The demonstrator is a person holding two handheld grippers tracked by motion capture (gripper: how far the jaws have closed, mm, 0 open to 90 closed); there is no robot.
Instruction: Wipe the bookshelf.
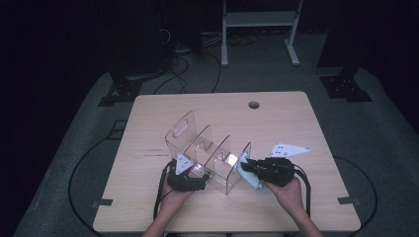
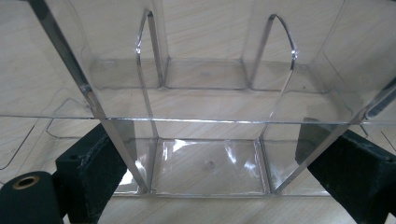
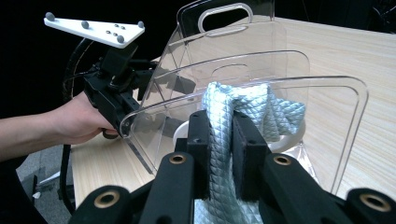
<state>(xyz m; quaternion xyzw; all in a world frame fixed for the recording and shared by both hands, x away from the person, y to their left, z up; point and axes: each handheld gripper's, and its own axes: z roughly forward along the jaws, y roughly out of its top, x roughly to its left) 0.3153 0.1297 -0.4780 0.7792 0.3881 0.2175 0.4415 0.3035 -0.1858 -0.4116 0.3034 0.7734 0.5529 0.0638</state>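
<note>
Two grippers flank one clear rack (image 1: 207, 153) at lower centre of the high view, and I read them from the left side across.

At lower left, my left gripper (image 1: 190, 178) sits at the rack's near left end. In the left gripper view its jaws stand wide, one pad (image 2: 93, 168) at lower left and the other at lower right, with the rack's end and its base between them. Both pads seem to bear on the outer walls, so I take it as a wide clamp steadying the rack.

Moving right, the rack's long axis runs from upper left, where the handle plate (image 1: 182, 127) stands, down to lower right, with upright dividers crossing it.

At lower right, my right gripper (image 1: 247, 167) is nearly closed on a pale blue cloth (image 1: 248, 177). In the right gripper view the cloth (image 3: 224, 154) bunches between the pads and bulges up over the tips, touching the rack's last plate (image 3: 299, 98), which fills the centre of that frame straight ahead of the jaws.

So the surface to wipe lies directly ahead of the right claw, to its left in the high view. My judgement: the next stroke runs across that end plate, broadside to the rack's long axis, while the left claw braces against the push.
</note>
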